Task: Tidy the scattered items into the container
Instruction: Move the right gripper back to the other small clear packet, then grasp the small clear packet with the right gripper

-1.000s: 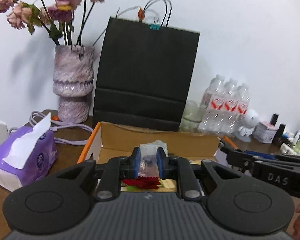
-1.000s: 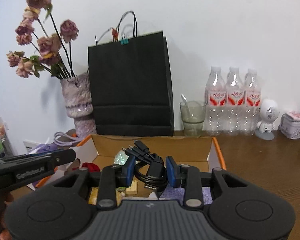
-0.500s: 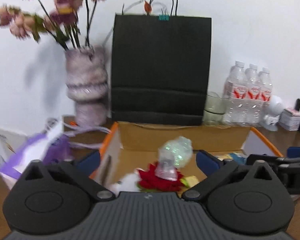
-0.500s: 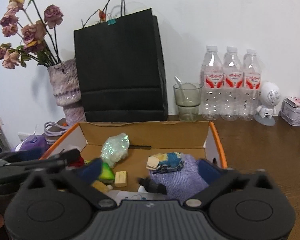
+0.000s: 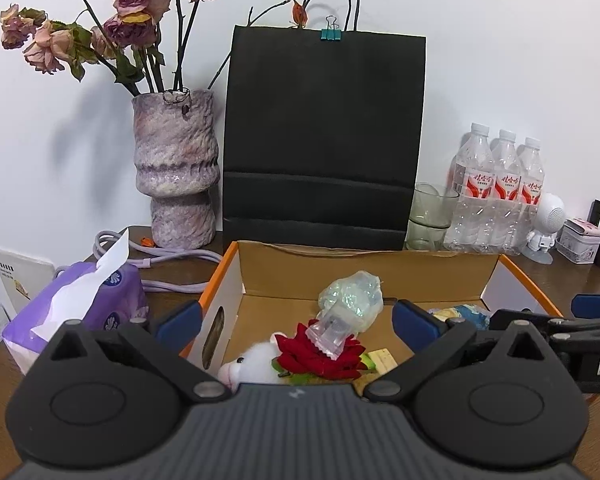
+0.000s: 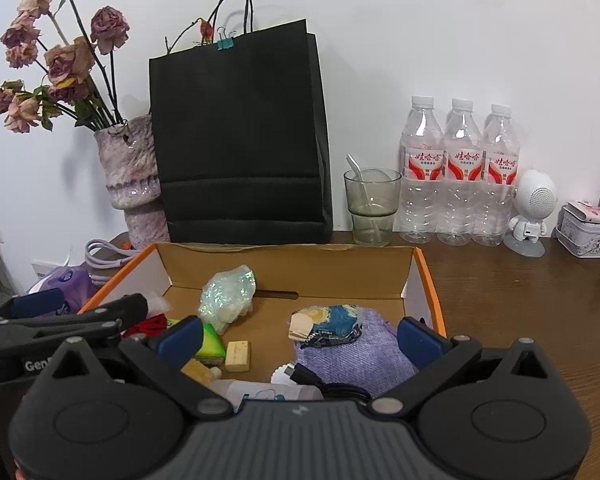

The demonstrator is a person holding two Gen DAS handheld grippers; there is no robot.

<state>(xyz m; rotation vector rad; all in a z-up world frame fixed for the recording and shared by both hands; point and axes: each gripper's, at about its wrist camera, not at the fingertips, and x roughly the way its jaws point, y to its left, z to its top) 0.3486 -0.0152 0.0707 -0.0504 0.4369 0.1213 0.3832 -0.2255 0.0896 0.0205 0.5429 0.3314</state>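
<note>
Cardboard, brown inside with orange edges, makes up the open box point(image 6: 420, 276) on the dark wooden table point(image 6: 540, 300), and the loose bits lie inside it. The left gripper point(image 5: 296, 322) stands with its blue-padded jaws spread wide, nothing between them; beneath it in the box rest a clear plastic packet point(image 5: 332, 330) on a red fabric rose point(image 5: 320, 356), a small white plush toy point(image 5: 252, 364) and a crumpled iridescent cellophane wad point(image 5: 352, 298). The right gripper point(image 6: 300, 338) is spread just as wide and grips nothing; a black coiled cable point(image 6: 324, 386) lies below it in the box on a lilac knitted cloth point(image 6: 360, 360), next to a blue-and-yellow printed pouch point(image 6: 332, 324), a small tan wooden block point(image 6: 237, 355) and a green-and-yellow wedge point(image 6: 212, 344).

Behind the box a tall black paper bag point(image 6: 240, 140) stands against the white wall, a teal binder clip point(image 6: 223, 44) on its rim. To its left is a mottled pink ceramic vase point(image 5: 176, 168) of dried roses; to its right a smoky glass tumbler point(image 6: 372, 206) and three clear water bottles point(image 6: 460, 176) with red-and-white labels in Chinese characters too small to read. A purple tissue pack point(image 5: 80, 312) sits left of the box. The other tool's side shows "Gen" in the right view, "D" and part of another letter in the left view.
</note>
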